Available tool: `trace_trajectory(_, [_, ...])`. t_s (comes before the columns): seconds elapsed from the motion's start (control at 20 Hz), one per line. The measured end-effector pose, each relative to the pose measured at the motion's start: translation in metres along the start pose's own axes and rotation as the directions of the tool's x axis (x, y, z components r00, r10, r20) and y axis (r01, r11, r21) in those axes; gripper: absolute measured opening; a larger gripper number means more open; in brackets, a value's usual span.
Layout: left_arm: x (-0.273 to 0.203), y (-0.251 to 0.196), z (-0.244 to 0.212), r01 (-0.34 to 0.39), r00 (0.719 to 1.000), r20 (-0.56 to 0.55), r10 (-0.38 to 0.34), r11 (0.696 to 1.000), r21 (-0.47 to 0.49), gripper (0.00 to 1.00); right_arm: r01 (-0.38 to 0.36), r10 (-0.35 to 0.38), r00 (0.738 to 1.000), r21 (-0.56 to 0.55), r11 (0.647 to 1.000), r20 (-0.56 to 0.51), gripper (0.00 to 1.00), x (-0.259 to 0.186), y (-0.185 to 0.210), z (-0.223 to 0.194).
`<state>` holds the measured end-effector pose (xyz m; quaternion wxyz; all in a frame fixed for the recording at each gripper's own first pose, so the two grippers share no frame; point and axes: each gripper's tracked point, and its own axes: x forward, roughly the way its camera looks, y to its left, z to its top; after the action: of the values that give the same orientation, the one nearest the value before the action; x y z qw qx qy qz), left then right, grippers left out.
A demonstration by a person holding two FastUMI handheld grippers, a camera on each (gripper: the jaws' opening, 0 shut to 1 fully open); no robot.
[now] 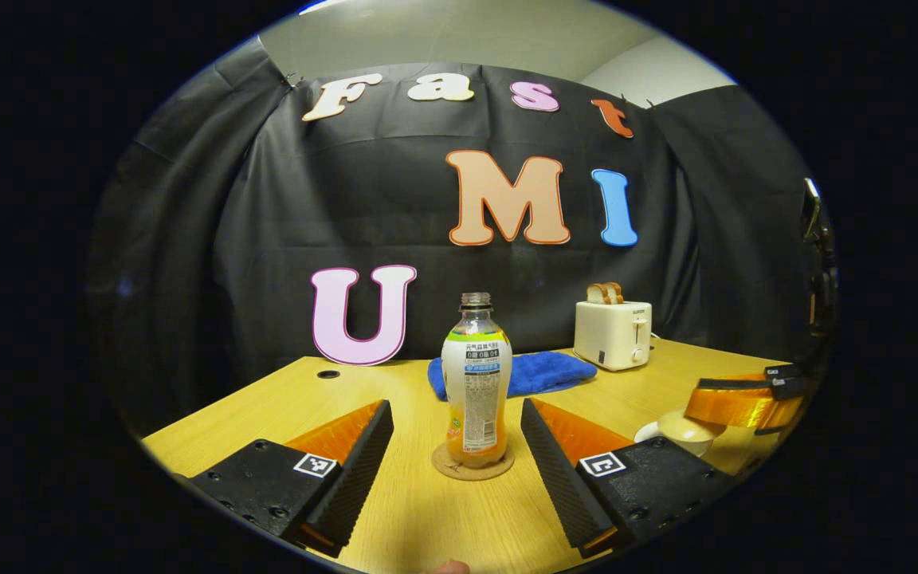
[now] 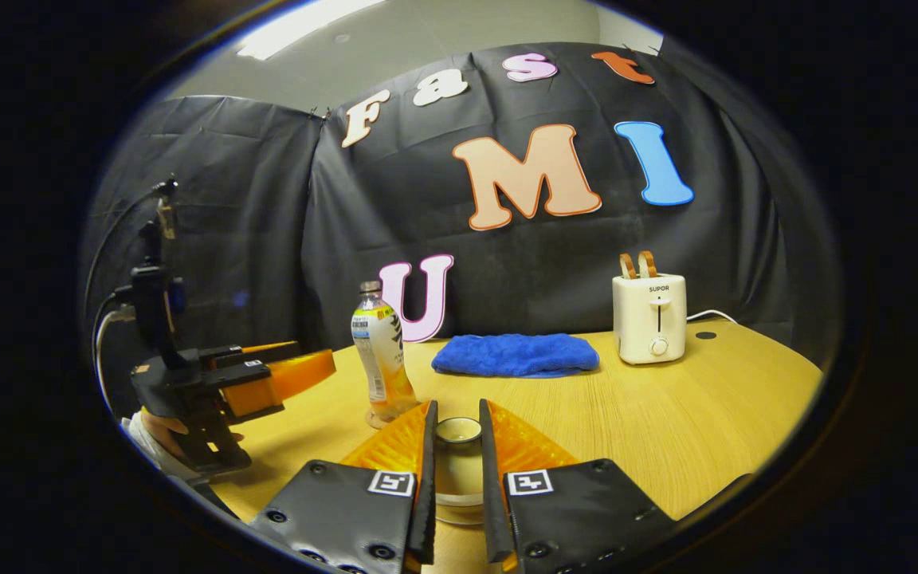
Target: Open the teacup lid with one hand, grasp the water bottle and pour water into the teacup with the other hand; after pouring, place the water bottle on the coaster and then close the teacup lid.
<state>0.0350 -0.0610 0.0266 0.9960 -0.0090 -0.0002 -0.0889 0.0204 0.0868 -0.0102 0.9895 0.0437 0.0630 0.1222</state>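
Note:
An uncapped plastic bottle (image 1: 476, 383) with a little orange liquid stands upright on a round cork coaster (image 1: 472, 465). My left gripper (image 1: 455, 408) is open, its fingers apart and just short of the bottle (image 2: 379, 359). In the right gripper view, the left gripper (image 2: 300, 371) hangs beside the bottle, held by a hand. My right gripper (image 2: 457, 410) is shut on the knob of the teacup lid (image 2: 457, 430), with the white teacup (image 2: 459, 486) under it. In the left gripper view the right gripper (image 1: 746, 402) sits over the lid (image 1: 686, 426); whether the lid rests on the cup I cannot tell.
A folded blue towel (image 2: 515, 355) lies at the back of the wooden table (image 2: 666, 414). A white toaster (image 2: 650, 319) with two bread slices stands at the back right. A cable hole (image 1: 328, 373) is at the back left of the table.

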Motion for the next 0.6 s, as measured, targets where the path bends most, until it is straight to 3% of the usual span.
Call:
trace_trajectory(0.1, [-0.003,0.001,-0.003,0.004,1.0,-0.003,-0.004,1.0,-0.007,0.94,0.015,-0.015,1.0,-0.008,1.0,-0.014,0.27,0.005,-0.001,-0.006])
trace_trajectory(0.15, [-0.005,0.001,-0.003,0.005,1.0,-0.003,-0.005,1.0,-0.008,0.94,0.019,-0.019,1.0,-0.014,1.0,-0.022,0.31,0.007,0.0,-0.009])
trace_trajectory(0.45, [-0.012,0.008,-0.009,-0.003,1.0,-0.004,0.003,1.0,-0.019,0.94,0.042,-0.043,0.999,-0.043,0.998,-0.024,0.3,0.013,0.0,-0.017])
trace_trajectory(0.6, [-0.014,0.009,-0.012,-0.003,1.0,-0.01,0.003,1.0,-0.026,0.94,0.056,-0.057,0.998,-0.05,0.997,-0.019,0.34,0.011,-0.001,-0.018])
